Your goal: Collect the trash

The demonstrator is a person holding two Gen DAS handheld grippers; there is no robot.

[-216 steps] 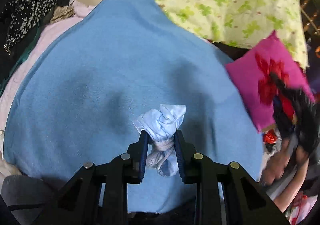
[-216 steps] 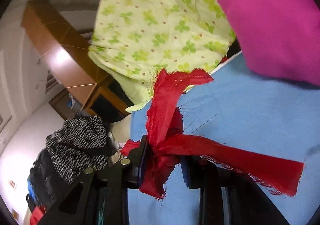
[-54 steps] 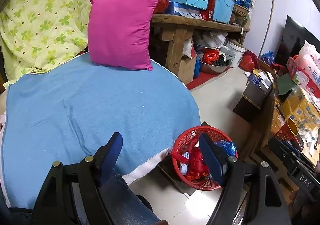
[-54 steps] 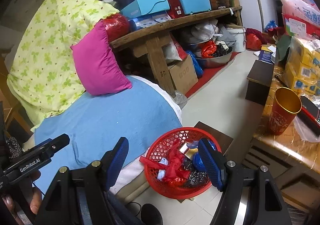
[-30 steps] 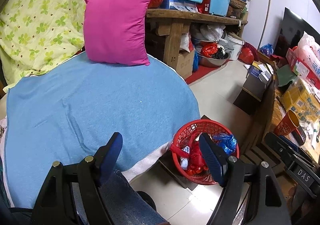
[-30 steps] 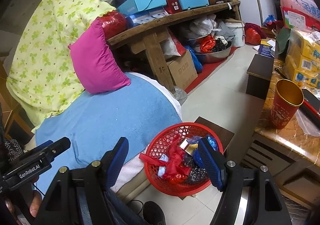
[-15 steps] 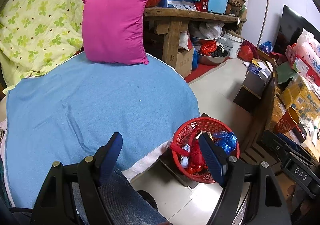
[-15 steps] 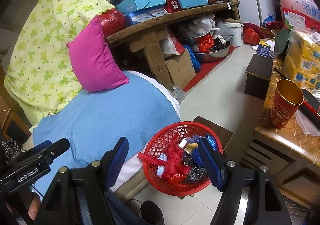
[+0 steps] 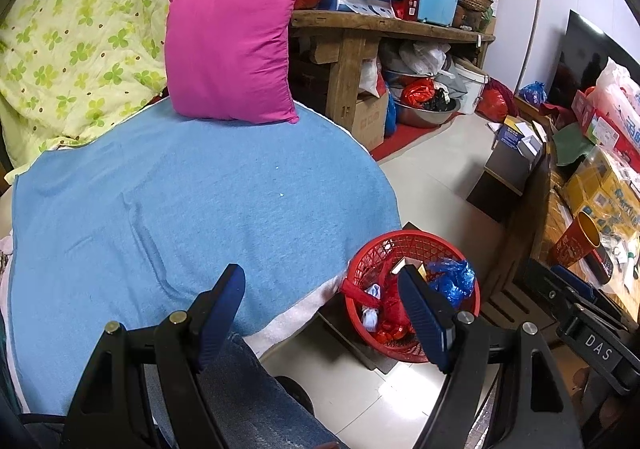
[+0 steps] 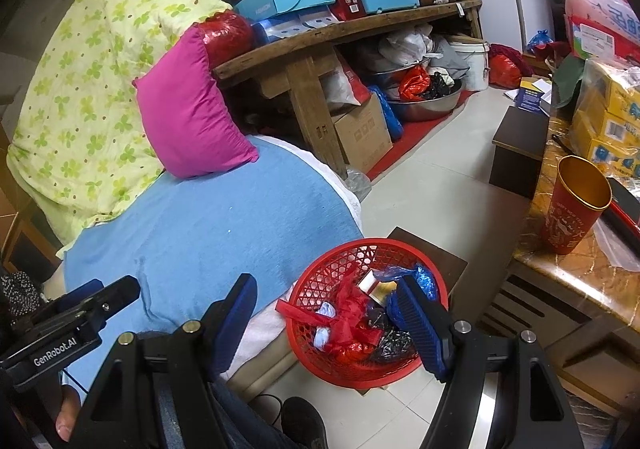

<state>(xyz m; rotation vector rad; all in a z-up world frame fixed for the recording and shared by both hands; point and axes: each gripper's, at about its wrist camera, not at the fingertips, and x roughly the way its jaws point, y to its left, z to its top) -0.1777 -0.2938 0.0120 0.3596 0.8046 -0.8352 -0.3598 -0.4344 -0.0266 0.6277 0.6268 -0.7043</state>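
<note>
Trash is gathered in the red plastic mesh basket (image 10: 362,313). Left gripper (image 9: 320,313) and right gripper (image 10: 328,319) are held wide open, empty. Blue towel (image 9: 192,209) apparently clear; remaining specks should be checked.

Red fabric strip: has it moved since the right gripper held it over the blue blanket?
Yes. The red fabric strip now lies in the red basket on the floor, off the blue blanket.

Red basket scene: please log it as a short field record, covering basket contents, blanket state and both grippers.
basket: round red plastic mesh basket on the floor beside the bed
contents: red fabric strip, pale blue cloth wad, blue plastic bag, other scraps
bed cover: blue blanket, no trash visible on it
pillow: magenta cushion at the blanket's far edge
left gripper: open, empty
right gripper: open, empty
</note>
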